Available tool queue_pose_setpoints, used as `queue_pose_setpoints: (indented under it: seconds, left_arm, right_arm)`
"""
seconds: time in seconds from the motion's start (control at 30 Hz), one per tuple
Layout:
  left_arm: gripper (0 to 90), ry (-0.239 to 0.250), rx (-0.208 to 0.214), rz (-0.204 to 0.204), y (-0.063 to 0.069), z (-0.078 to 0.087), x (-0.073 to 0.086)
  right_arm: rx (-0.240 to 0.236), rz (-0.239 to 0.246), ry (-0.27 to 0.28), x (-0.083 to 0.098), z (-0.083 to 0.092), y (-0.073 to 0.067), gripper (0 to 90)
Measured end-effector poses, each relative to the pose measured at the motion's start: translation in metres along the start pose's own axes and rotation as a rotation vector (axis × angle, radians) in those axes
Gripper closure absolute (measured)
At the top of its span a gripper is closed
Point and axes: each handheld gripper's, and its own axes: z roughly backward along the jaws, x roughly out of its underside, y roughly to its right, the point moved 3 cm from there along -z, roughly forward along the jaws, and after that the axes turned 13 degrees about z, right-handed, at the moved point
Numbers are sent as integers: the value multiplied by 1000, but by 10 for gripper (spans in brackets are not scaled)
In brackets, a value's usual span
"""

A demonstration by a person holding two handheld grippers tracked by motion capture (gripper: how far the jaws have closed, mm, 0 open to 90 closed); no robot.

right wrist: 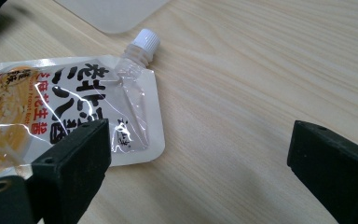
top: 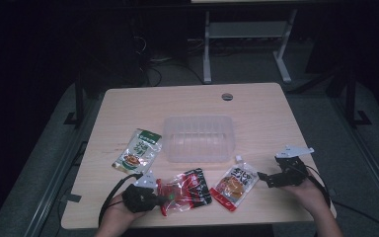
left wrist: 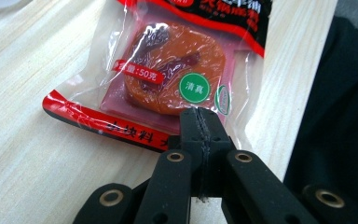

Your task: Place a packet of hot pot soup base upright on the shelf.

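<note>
Near the front edge of the table (top: 128, 106), left of centre, lies the red-and-black sachet (top: 185, 190), flat, its clear window showing an orange block. Left gripper (top: 164, 198) is at its near-left edge; in the left gripper view the jaws are clenched together on the sachet's clear edge seal (left wrist: 233, 133), pinching only thin film.

Risk 1: the grip is on the edge seal alone. If lifted quickly, the slick film could slide out, or the heavier block end could swing down and twist the pack free.

Risk 2: the sachet sits close to the table's near edge; a drag toward the person instead of a lift could pull it off.

To the right, just apart, lies the spouted pouch (top: 234, 181), white cap pointing far. Right gripper (top: 262, 177) hovers beside it with jaws released and wide, nothing between them; one pad (right wrist: 72, 154) overlaps the pouch corner in its own view. A careless move could nudge it.

Farther off: clear plastic bin (top: 199, 138) at centre, green pouch (top: 137, 150) to its left. A swinging sachet might clip the bin rim.
</note>
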Motion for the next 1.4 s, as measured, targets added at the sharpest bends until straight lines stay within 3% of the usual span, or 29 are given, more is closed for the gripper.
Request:
queue_pose_setpoints:
  seconds: [0.03, 0.1, 0.23, 0.53, 0.67, 1.0, 1.17, 1.4]
  left_arm:
    - [897, 9, -1, -12, -1, 3, -1]
    - [897, 39, -6, 14, -1, 7, -3]
    - [897, 61, -28, 15, -7, 11, -6]
    - [897, 13, -43, 4, -21, 5, -7]
    - [897, 13, -39, 12, -22, 0, -7]
    - [897, -49, -51, 26, -25, -4, -1]
    - [898, -47, -45, 40, -26, -3, -1]
    - [898, -43, -40, 52, -26, -4, -1]
  right_arm:
    - [0, 2, 1, 0, 0, 0, 61]
    - [1, -1, -1, -1, 2, -1, 65]
    - [-20, -9, 17, -6, 9, -10, 66]
    - [-81, 31, 54, -24, 13, -34, 67]
    - [-118, 55, 60, -32, 10, -45, 67]
    - [-188, 135, 69, -48, 2, -72, 67]
    - [-225, 146, 70, -54, -1, -81, 67]
    - [-310, 173, 82, -68, -8, -95, 65]
